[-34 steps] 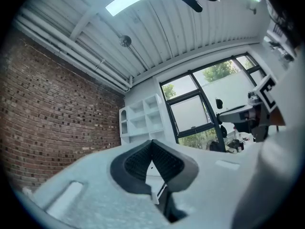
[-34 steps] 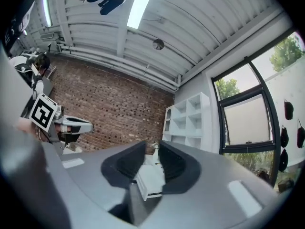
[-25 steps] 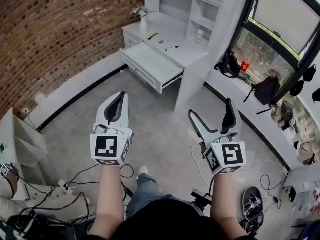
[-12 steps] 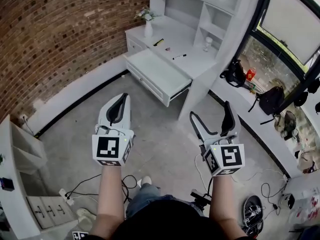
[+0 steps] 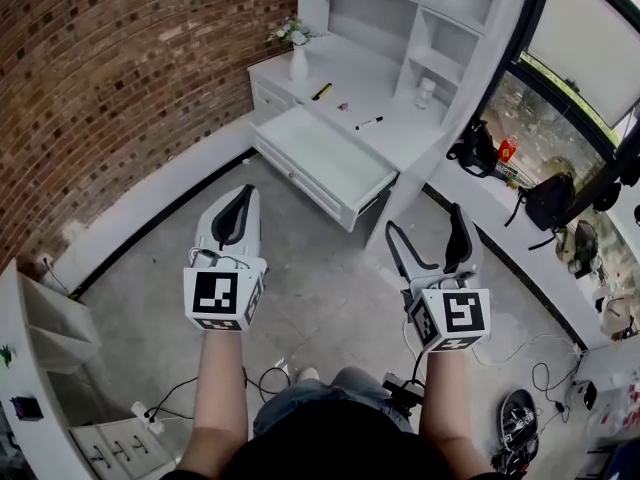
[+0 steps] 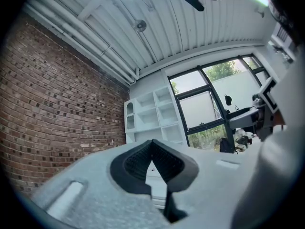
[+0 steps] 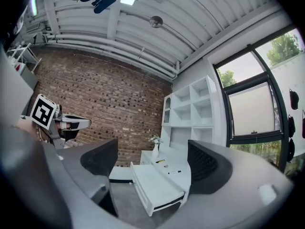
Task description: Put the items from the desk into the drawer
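The white desk (image 5: 400,128) stands against the far wall, its drawer (image 5: 322,163) pulled open and bare inside. On the desktop lie a black pen (image 5: 368,123), a yellow-and-black item (image 5: 322,91) and a small pink thing (image 5: 344,106), beside a vase of flowers (image 5: 298,60). My left gripper (image 5: 238,211) is shut on nothing, well short of the drawer. My right gripper (image 5: 428,236) is open and empty; its jaws have just been closing a little. In the right gripper view the drawer (image 7: 155,185) and pen (image 7: 174,171) show between the jaws of the right gripper (image 7: 152,161). The left gripper (image 6: 152,143) shows its tips meeting.
A brick wall (image 5: 120,78) runs along the left. A white shelf unit (image 5: 45,318) stands at the near left, with cables (image 5: 265,380) on the concrete floor by my feet. Bags (image 5: 480,148) hang along the window ledge at the right. A white jar (image 5: 427,90) sits in the desk's shelving.
Both grippers and the head view have travelled across the floor toward the desk, so the desk and open drawer sit nearer and lower in the picture. The grippers keep their spacing.
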Demonstrator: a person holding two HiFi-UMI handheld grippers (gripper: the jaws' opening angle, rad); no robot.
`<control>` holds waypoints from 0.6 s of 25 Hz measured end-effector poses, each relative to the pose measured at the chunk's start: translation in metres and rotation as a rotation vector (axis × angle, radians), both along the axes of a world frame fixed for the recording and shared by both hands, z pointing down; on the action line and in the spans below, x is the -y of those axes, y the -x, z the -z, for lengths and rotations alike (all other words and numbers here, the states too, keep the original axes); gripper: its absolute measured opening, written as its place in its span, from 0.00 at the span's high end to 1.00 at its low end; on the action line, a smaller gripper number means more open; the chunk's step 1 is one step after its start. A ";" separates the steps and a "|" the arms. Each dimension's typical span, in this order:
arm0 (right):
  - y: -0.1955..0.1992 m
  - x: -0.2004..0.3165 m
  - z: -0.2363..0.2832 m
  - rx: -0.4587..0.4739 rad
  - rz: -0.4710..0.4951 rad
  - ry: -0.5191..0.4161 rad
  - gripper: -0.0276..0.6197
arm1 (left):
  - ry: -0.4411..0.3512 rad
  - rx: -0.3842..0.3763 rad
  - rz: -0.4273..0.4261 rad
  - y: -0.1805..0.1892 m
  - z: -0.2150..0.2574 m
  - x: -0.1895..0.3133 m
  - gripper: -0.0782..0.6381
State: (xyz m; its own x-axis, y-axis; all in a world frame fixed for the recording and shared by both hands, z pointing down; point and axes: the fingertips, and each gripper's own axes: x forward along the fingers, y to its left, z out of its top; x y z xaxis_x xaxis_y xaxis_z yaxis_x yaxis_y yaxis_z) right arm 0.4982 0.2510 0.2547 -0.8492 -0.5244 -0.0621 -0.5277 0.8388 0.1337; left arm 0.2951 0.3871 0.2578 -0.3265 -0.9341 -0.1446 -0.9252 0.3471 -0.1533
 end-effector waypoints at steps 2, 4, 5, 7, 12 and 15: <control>0.006 0.005 -0.003 -0.005 -0.007 0.018 0.27 | 0.001 -0.003 -0.001 0.010 -0.002 0.003 0.89; 0.012 0.010 -0.005 -0.006 -0.009 0.026 0.28 | 0.002 -0.006 0.001 0.018 -0.004 0.006 0.89; 0.015 0.013 -0.006 -0.008 -0.007 0.026 0.29 | 0.002 -0.007 0.003 0.021 -0.004 0.008 0.89; 0.022 0.019 -0.007 -0.008 -0.001 0.021 0.32 | -0.001 -0.006 0.005 0.027 -0.005 0.013 0.89; 0.050 0.037 -0.011 -0.012 0.013 -0.011 0.34 | -0.005 -0.010 0.022 0.049 -0.010 0.025 0.89; 0.072 0.048 -0.011 0.004 0.038 -0.026 0.34 | -0.009 -0.005 0.037 0.067 -0.010 0.033 0.89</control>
State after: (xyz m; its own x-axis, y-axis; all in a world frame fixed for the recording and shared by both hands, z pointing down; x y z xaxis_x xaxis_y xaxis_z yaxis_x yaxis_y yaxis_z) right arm 0.4260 0.2030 0.2655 -0.8682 -0.4901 -0.0783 -0.4962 0.8545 0.1537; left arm 0.2277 0.3542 0.2679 -0.3615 -0.9201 -0.1509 -0.9125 0.3824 -0.1451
